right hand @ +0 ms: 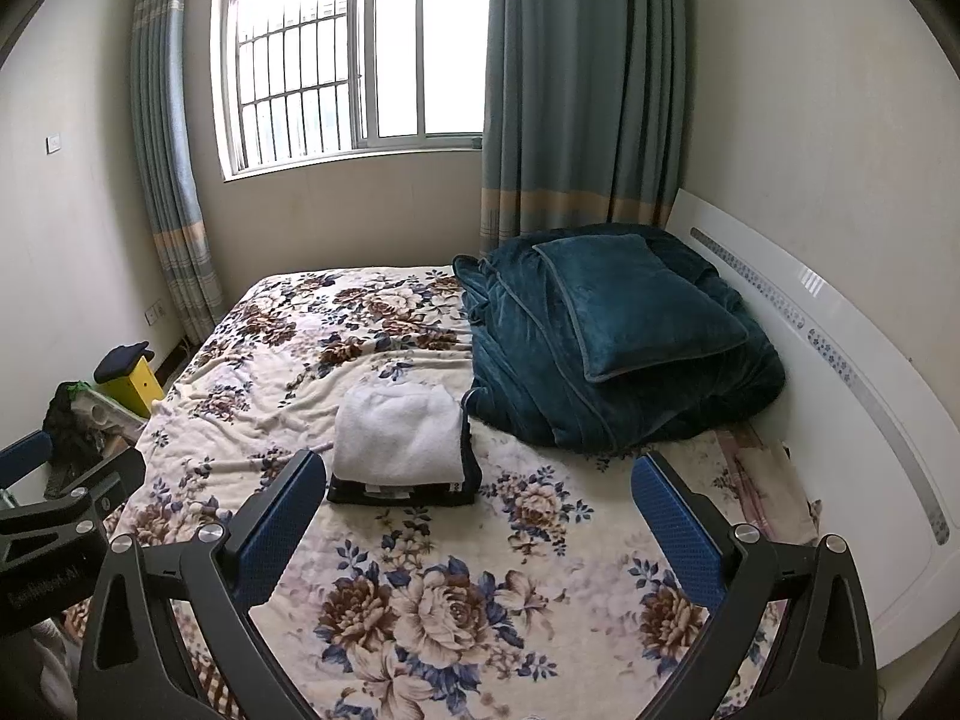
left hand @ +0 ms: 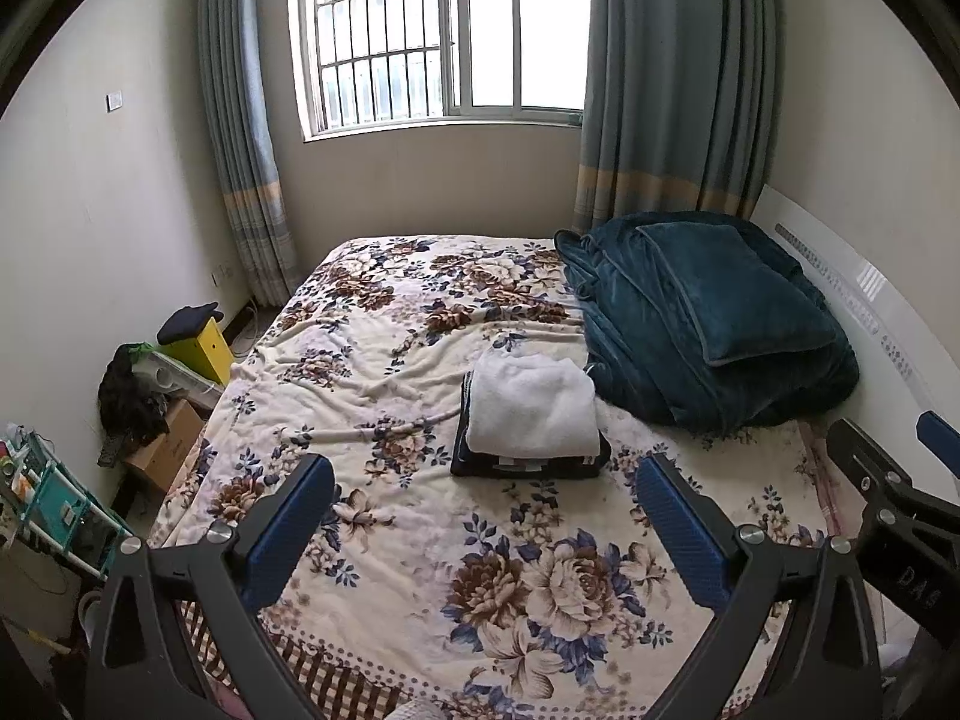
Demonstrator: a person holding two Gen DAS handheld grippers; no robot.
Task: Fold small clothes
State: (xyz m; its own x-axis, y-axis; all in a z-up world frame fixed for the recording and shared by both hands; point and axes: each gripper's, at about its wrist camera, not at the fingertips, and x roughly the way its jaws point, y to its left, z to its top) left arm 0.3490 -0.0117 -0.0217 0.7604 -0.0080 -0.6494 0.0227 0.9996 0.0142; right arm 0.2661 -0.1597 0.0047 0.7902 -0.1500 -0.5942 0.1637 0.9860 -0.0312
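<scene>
The bed (left hand: 420,570) carries a folded stack mid-mattress, left of the quilt (left hand: 708,324): white towel (left hand: 531,408) over dark garment (left hand: 474,465). Both are soft, light and limp; grip at hems. Left gripper (left hand: 486,516) and right gripper (right hand: 474,510) hover near, jaws spread, empty.

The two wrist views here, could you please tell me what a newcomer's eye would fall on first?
Probably the small stack of folded clothes in the middle of the floral bedspread, a white piece on top of a dark one. Next, the teal blanket heaped beside it against the white headboard, and the bright barred window behind. The left gripper and right gripper both hang open over the bed's near end, holding nothing.
</scene>
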